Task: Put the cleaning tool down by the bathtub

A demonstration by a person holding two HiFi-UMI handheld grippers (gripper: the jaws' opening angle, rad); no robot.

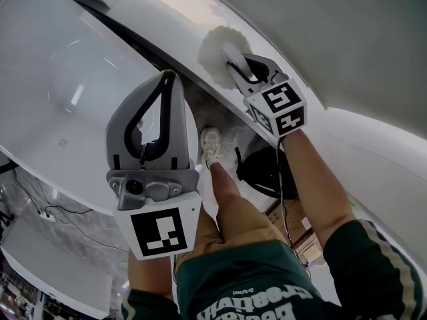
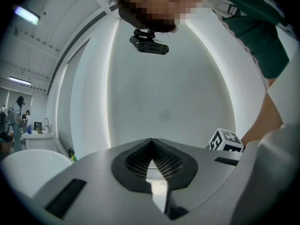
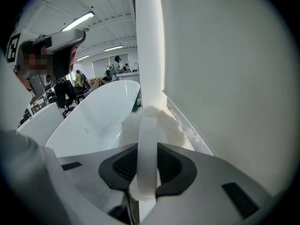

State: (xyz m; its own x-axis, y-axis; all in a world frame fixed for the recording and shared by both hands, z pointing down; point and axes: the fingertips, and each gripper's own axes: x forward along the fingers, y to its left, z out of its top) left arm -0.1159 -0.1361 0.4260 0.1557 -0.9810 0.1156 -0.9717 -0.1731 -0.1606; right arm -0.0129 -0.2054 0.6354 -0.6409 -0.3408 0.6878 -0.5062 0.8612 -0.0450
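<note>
Clamping duster handle: right tool, w/ head just ahead, at bathtub rim; left tool closed.

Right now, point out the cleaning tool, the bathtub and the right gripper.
cleaning tool (image 3: 148, 142): right gripper view, its white handle.
bathtub (image 1: 60, 79): head view, inner wall.
right gripper (image 1: 242, 71): head view, between fingertips.

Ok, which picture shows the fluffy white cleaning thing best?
The right gripper view: the cleaning tool fills the middle, its strap pinched in the right gripper. The head view shows it small, by the bathtub rim. The left gripper view misses it.
</note>
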